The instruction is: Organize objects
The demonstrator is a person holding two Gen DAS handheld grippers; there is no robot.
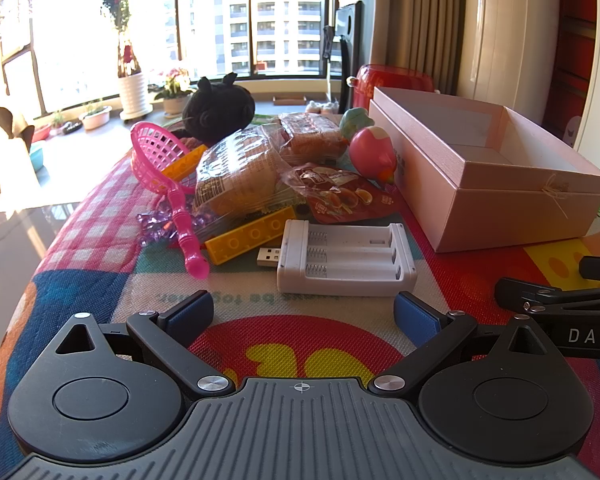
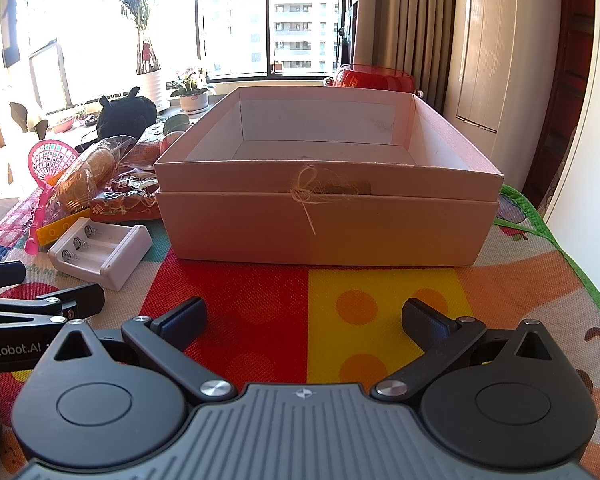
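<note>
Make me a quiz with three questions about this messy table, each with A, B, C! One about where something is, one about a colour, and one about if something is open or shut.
1. Where is the white battery charger?
A. inside the pink box
B. on the mat beside the pink box
C. under the black plush toy

2. What colour is the toy net?
A. pink
B. green
C. blue

3. How are the left tongs?
A. shut on the charger
B. shut on nothing
C. open, holding nothing

Answers:
1 B, it lies on the mat, left of the pink box.
2 A, its basket and handle are bright pink.
3 C, the blue pads stand wide apart with only mat between them.
</note>
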